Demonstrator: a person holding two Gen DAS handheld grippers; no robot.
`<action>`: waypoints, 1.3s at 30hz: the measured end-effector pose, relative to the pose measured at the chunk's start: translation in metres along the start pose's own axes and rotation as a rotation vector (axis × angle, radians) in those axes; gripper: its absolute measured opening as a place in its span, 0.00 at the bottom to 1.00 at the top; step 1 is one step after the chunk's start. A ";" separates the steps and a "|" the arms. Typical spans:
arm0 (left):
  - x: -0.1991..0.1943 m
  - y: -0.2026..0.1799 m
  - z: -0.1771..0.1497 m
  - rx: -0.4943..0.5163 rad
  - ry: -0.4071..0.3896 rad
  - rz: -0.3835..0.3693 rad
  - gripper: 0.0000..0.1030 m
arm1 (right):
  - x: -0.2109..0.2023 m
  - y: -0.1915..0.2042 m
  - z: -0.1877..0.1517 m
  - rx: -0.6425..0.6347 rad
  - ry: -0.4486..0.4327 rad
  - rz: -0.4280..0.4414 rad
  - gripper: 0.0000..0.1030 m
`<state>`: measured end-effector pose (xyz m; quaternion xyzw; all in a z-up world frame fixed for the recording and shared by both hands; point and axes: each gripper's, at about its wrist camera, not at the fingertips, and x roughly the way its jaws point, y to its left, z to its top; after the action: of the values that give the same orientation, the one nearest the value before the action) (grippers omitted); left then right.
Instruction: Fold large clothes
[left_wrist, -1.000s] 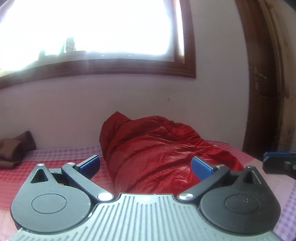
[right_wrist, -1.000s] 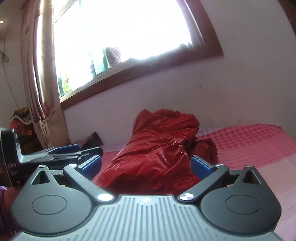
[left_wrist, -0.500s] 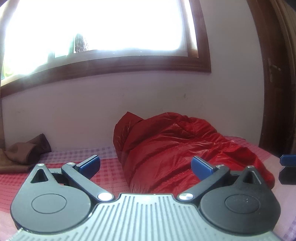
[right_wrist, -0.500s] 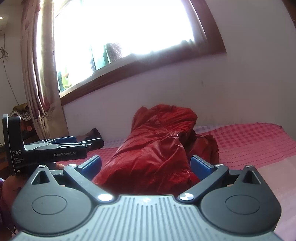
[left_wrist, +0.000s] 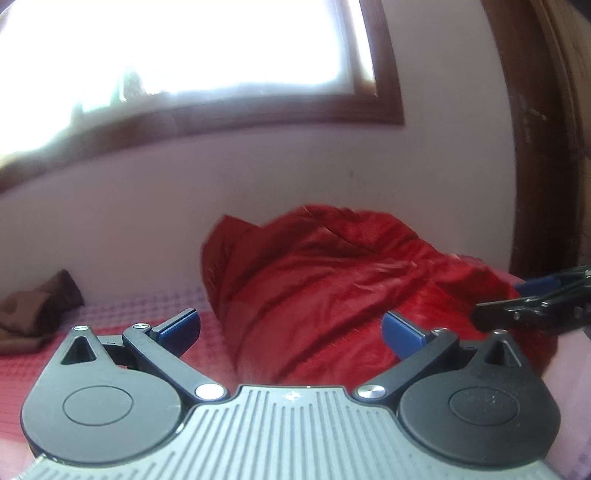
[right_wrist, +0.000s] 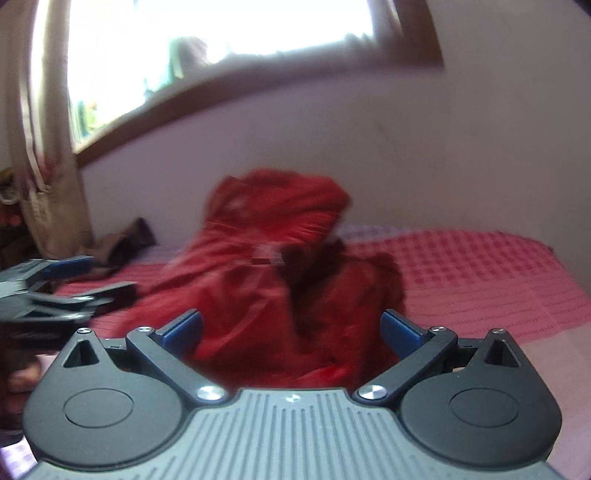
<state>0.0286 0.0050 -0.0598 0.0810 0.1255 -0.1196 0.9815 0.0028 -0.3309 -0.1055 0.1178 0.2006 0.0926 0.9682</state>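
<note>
Left gripper (left_wrist: 291, 328) and right gripper (right_wrist: 291, 328) both spread wide, grasping nothing, crumpled red jacket (left_wrist: 351, 291) heaped mid-bed (right_wrist: 480, 273) just beyond both.

Counts, both wrist views.

Tongs: two. Left tongs (left_wrist: 291, 328), jaws spread wide, nothing between them. Right tongs (right_wrist: 291, 328), jaws likewise spread, nothing held. Each pair carries two blue pads (left_wrist: 179, 326).

Red garment (left_wrist: 351, 295): one, puffy, heaped ahead of both tongs; blurred in the right view (right_wrist: 280, 273).

Brown clothing (left_wrist: 33, 310): one small pile, far left of the left tongs. Whether it is one piece or several cannot be told.

Bed (right_wrist: 461, 266): one, pink checked cover.

Window (left_wrist: 203, 48): one, dark wooden frame, above and beyond the tongs.

Curtain (right_wrist: 48, 147): one, upper left of the right tongs.

Door frame (left_wrist: 535, 147): one, upper right of the left tongs.
</note>
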 end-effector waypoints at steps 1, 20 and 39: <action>0.000 0.004 0.001 -0.014 -0.004 0.011 1.00 | 0.004 -0.008 0.001 0.023 0.016 0.003 1.00; 0.120 0.117 -0.031 -0.437 0.294 -0.410 1.00 | 0.078 -0.111 -0.021 0.348 0.275 0.372 1.00; 0.124 0.085 -0.030 -0.362 0.294 -0.517 0.75 | 0.103 -0.098 -0.022 0.309 0.247 0.501 1.00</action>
<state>0.1603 0.0660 -0.1108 -0.1123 0.3012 -0.3272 0.8886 0.0999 -0.3966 -0.1885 0.2972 0.2931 0.3104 0.8541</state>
